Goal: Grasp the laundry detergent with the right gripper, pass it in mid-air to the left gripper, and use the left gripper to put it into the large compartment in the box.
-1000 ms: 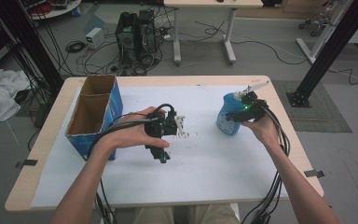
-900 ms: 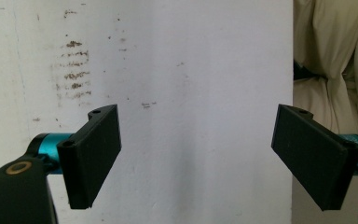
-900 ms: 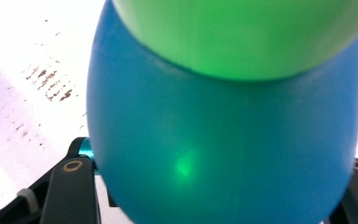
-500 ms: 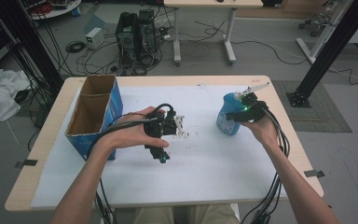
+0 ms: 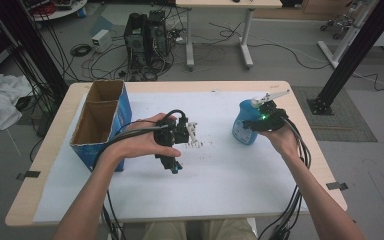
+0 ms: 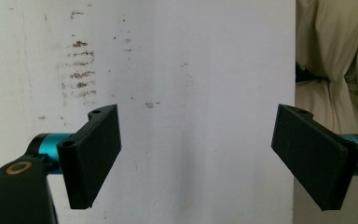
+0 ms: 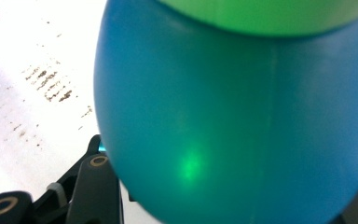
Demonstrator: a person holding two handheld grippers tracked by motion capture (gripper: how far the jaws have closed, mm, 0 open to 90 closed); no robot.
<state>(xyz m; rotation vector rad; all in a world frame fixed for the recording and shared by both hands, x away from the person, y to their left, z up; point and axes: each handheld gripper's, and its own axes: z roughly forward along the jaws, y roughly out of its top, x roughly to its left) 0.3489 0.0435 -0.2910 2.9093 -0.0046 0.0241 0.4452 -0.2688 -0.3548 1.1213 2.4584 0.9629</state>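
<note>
A blue spray bottle (image 5: 242, 129) with a white trigger head stands on the right half of the table. My right gripper (image 5: 261, 119) is shut on the bottle's round body (image 7: 233, 116); its jaws have just been closing with the bottle between them. My left gripper (image 5: 170, 166) is held over the middle of the table and points back toward the person. Its jaws stand wide open (image 6: 198, 154) with nothing between them, above the white sheet (image 6: 200, 70).
A white paper sheet (image 5: 220, 175) covers most of the wooden table (image 5: 35, 200). Brown specks (image 5: 200, 144) lie on it near the middle. An open blue cardboard box (image 5: 102, 120) with two compartments stands at the left. Cables trail off the front edge.
</note>
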